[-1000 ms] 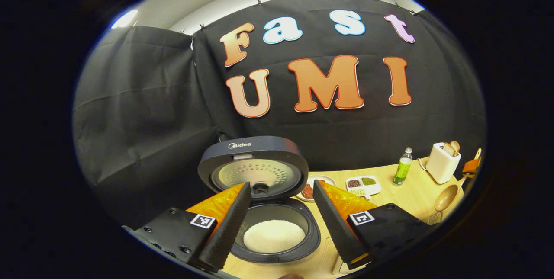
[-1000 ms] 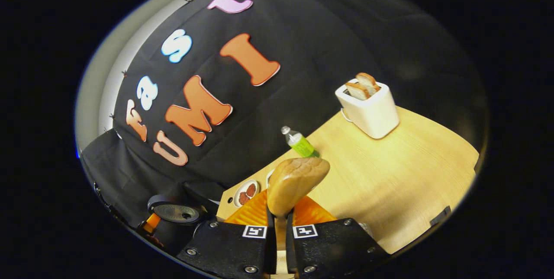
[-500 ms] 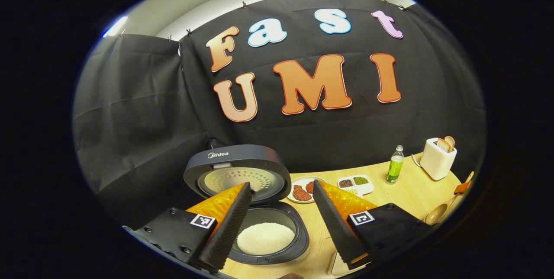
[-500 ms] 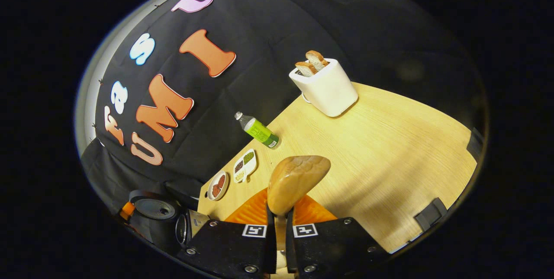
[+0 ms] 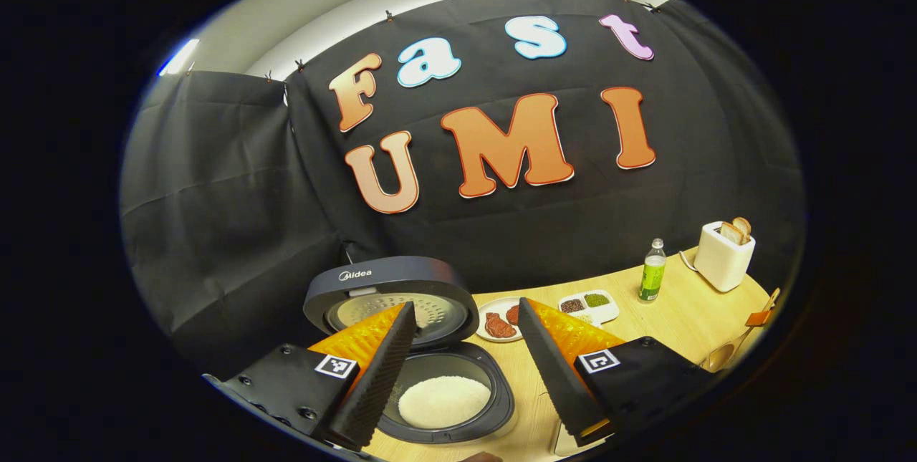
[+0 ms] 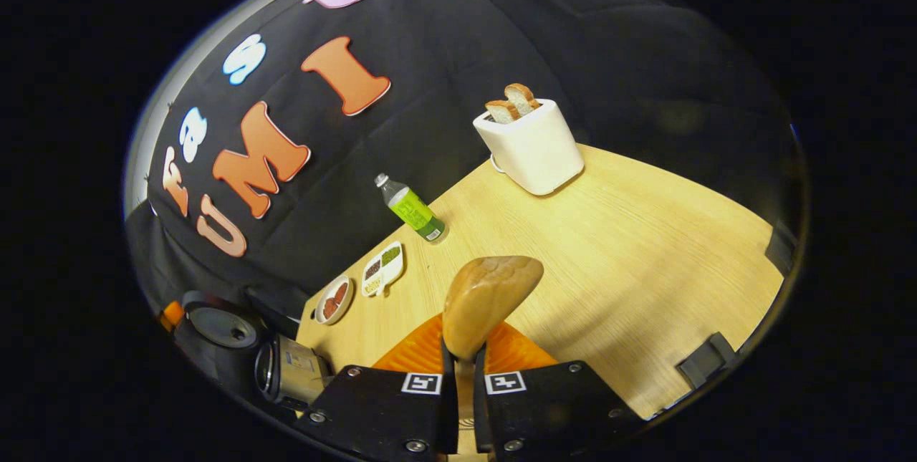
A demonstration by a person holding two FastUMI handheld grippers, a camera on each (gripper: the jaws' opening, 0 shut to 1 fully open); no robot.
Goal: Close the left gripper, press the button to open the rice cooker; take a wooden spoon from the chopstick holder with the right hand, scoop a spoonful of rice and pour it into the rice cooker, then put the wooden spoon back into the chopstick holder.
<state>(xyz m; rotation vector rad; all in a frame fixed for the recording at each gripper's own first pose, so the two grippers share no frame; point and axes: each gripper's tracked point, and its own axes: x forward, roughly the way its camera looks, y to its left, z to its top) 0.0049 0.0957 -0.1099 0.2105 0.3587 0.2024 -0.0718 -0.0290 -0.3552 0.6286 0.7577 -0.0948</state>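
Now our right gripper (image 6: 464, 358) pinches the wooden spoon (image 6: 487, 301), bowl pointing ahead, with the metal chopstick holder (image 6: 286, 374) low at its left.

The wooden spoon (image 6: 489, 301) has its handle hidden between the right gripper (image 6: 464, 376) fingers, bowl alone showing; the rice cooker (image 6: 215, 326) sits cut off at the right gripper view's lower left edge; in the left gripper view, the left gripper (image 5: 466, 369) fingers cover part of the cooker's lid and rim; contents of the divided tray (image 5: 587, 304) are too small to tell
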